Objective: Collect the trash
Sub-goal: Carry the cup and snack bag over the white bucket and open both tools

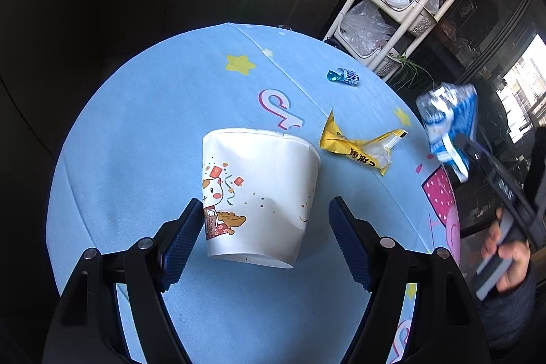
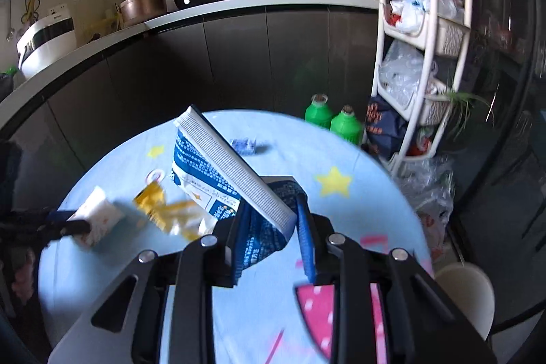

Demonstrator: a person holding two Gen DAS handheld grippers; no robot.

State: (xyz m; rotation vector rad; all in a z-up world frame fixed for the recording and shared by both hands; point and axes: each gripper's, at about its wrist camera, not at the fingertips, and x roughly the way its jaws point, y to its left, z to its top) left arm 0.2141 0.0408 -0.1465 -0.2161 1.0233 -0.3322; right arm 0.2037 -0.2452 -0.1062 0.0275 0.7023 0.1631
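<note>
You face a round table (image 1: 143,132) under a light-blue starred cloth. At twelve o'clock, dark cabinet fronts (image 2: 239,57) carry a white countertop (image 2: 239,4) with appliances. At two o'clock stands a white tiered basket rack (image 2: 423,50); at three o'clock daylight enters through a window (image 1: 525,84).

The left hand-held gripper (image 1: 262,241) hangs wide open over a round blue worktop (image 1: 143,132). A white paper cup (image 1: 259,193) lies on its side between the fingers; the left finger (image 1: 184,237) is just beside the cup's wall, and contact cannot be told. A yellow wrapper (image 1: 358,147) lies just past the cup's rim to the right, and a small blue wrapper (image 1: 343,76) sits farther back. At the right edge, the right hand-held gripper (image 1: 454,142) clamps a blue-and-white packet (image 1: 447,115) above the worktop's rim. A rack (image 1: 402,9) stands behind.
</note>
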